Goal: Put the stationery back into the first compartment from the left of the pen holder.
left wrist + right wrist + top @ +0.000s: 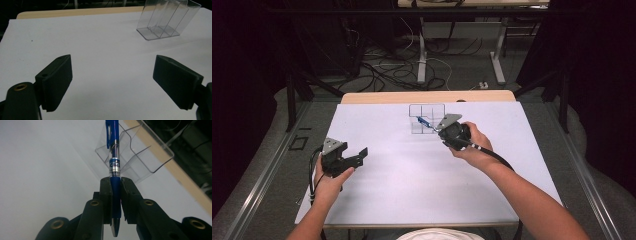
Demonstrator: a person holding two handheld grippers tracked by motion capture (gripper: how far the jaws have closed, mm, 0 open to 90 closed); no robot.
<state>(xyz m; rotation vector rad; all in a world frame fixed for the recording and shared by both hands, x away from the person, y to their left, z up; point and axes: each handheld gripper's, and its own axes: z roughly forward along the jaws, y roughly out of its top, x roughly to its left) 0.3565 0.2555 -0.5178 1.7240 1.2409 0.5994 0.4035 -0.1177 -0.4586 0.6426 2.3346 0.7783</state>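
Observation:
A blue click pen [114, 162] with a clear barrel is clamped between the jaws of my right gripper [115, 185], its clip end pointing away toward a clear plastic organizer [136, 157]. In the high view the right gripper [435, 128] hovers beside the organizer [427, 118], with the pen [422, 121] reaching over its front compartments. That clear holder has several upright compartments and stands near the table's far edge. My left gripper [362, 153] rests low at the left of the white tabletop [387, 175], its jaws wide apart with nothing between them [112, 77]. The organizer [166, 21] appears far off in its view.
A wooden strip [427, 96] borders the far edge of the white surface. Beyond it lie floor cables and table legs [422, 55]. Dark curtains close in both sides. A cable [492, 155] trails from the right gripper along the forearm.

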